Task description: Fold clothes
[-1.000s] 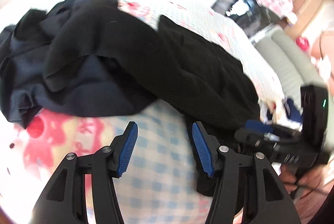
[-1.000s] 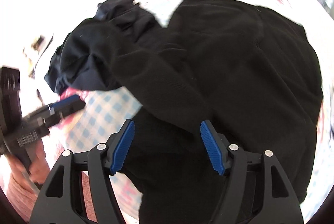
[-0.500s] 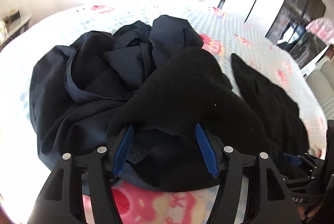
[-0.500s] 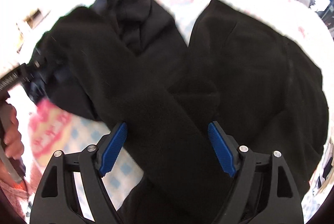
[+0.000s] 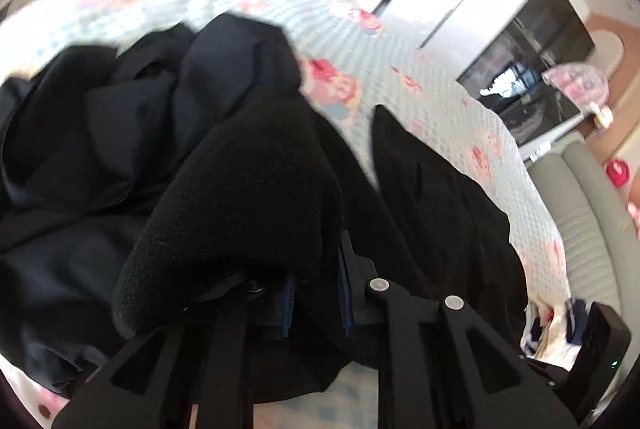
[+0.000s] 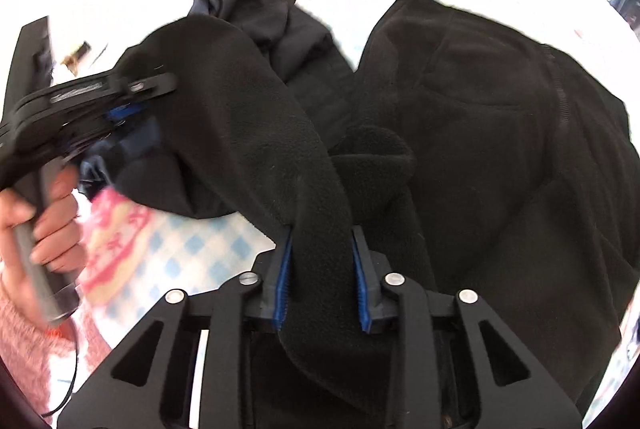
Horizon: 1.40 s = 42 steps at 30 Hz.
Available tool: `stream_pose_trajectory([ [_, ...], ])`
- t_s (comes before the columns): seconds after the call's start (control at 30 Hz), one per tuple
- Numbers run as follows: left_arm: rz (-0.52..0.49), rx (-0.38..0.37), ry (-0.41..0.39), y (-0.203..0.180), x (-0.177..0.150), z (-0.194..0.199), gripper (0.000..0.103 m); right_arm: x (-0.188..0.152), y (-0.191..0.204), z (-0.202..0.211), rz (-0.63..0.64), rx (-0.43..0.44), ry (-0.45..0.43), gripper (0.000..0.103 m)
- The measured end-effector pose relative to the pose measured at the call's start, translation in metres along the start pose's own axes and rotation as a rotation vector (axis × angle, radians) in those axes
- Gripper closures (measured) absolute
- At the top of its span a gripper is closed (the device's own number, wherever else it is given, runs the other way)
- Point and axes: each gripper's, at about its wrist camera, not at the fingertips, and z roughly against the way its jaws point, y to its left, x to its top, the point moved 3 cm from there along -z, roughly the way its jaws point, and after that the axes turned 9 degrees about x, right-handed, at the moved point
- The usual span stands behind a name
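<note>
Both grippers, left gripper [image 5: 316, 293] and right gripper [image 6: 322, 281], were pinching the black fleece [image 6: 480, 117]; its sleeve draped over the navy garment [image 5: 224, 69], so lifting could've dragged that along.

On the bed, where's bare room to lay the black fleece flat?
Bare bedspread runs beyond the navy clothes pile, toward the far edge. A narrow strip also shows between the pile and the black fleece, and a checked patch lies left of the right tongs. The near left, under the pile and left tongs, is crowded.
</note>
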Motion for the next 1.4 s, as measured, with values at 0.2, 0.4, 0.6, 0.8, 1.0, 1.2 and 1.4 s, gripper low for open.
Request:
stream_pose_trajectory([
  [0.2,-0.469,-0.193,-0.006,-0.175,-0.044,0.019,0.085,-0.051,-0.081,0.082,-0.241,-0.059,-0.126,0.075],
  [0.4,-0.785,-0.393,0.190,-0.296,-0.146,0.028,0.069,-0.111,-0.169,0.166,-0.523,-0.147,-0.266,0.056],
  [0.6,-0.771,-0.359,0.231,-0.289,-0.174,0.039,0.044,-0.153,-0.199,0.177,-0.630,-0.066,-0.255,0.042],
  [0.8,-0.647,-0.295,0.230,-0.230,-0.162,0.046,0.044,-0.172,-0.197,0.155,-0.652,0.070,-0.209,0.036],
  [1.0,-0.504,-0.128,0.197,-0.153,-0.150,0.048,0.044,-0.148,-0.172,0.121,-0.496,0.009,-0.152,0.026],
  [1.2,-0.394,-0.171,0.273,-0.126,-0.158,0.041,0.042,-0.134,-0.206,0.092,-0.691,0.104,-0.198,0.029],
  [1.4,-0.650,0.079,0.236,-0.153,-0.181,0.009,0.043,-0.118,-0.206,0.107,-0.562,-0.137,-0.260,0.088],
])
